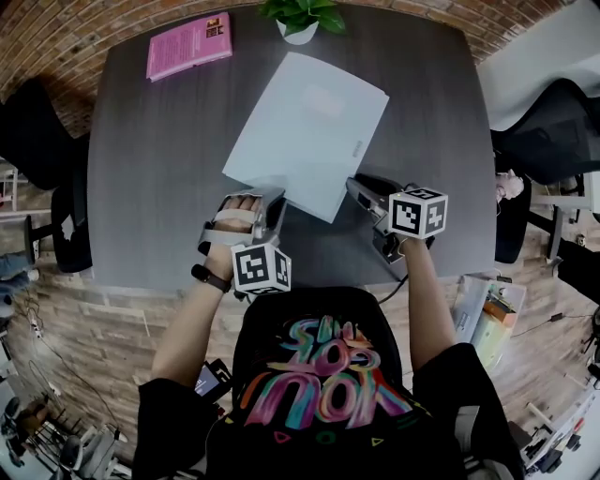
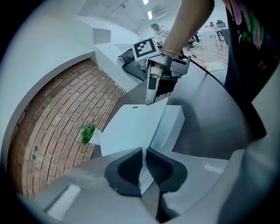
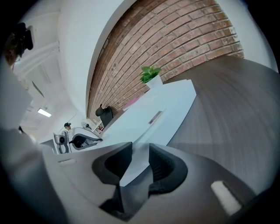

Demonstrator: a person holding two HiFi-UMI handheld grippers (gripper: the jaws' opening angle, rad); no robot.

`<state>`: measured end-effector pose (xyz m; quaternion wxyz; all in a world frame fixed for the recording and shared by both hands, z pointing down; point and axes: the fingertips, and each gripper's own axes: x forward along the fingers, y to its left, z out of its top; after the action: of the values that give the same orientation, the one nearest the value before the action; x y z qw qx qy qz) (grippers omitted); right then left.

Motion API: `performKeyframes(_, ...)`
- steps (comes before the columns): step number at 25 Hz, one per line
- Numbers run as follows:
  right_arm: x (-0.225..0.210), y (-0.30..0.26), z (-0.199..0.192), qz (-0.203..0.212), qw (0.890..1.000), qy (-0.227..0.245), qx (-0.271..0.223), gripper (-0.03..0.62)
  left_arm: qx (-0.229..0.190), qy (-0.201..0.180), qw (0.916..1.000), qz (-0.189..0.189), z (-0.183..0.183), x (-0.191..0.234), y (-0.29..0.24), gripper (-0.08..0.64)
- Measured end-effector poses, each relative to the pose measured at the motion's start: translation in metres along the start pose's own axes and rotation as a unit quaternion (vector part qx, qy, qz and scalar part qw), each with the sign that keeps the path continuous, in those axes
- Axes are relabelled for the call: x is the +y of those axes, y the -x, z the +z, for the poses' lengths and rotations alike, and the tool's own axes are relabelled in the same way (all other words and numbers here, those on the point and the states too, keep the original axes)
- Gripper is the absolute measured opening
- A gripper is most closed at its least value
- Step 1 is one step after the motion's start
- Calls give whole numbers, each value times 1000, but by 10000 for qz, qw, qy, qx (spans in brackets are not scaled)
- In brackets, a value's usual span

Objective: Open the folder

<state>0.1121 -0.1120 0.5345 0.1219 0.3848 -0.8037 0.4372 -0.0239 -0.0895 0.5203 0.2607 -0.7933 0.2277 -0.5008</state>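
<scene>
The folder [image 1: 305, 131] lies flat on the grey table [image 1: 159, 197], pale and turned at a slant, with its near edge toward me and its far corner close to the potted plant [image 1: 302, 17]. I have the left gripper [image 1: 277, 199] at the folder's near left edge. In the left gripper view its jaws are drawn almost together with a thin white sliver of the folder's edge pinched between them, so it is gripping the folder there. The right gripper [image 1: 361, 187] sits at the near right corner. In the right gripper view its jaws stand apart with a clear gap, and the folder's corner reaches in between them; I see no pad pressing on it. The two grippers are just apart from each other along that near edge. A pink book [image 1: 189, 44] rests at the table's far left corner, well clear of the folder.
</scene>
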Motion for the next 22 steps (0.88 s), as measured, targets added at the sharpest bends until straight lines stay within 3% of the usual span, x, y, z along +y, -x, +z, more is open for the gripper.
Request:
performKeyframes(6,0,0,0,-72,9999,65,28,127,-345,1053,9938,-87,12,24,18,8)
performKeyframes(15,-3,13,-8,-176,9993,237,219,127,-569,2074,9758,-401,13,23,57,5)
performKeyframes(19,-3,16,-8,-209,9992,248,247,127,-754,2689,9596,-329,8,32,72,5)
performKeyframes(22,-4,18,-9,-246,9991,251,247,127,-896,3285,9398,-290,4,45,83,5)
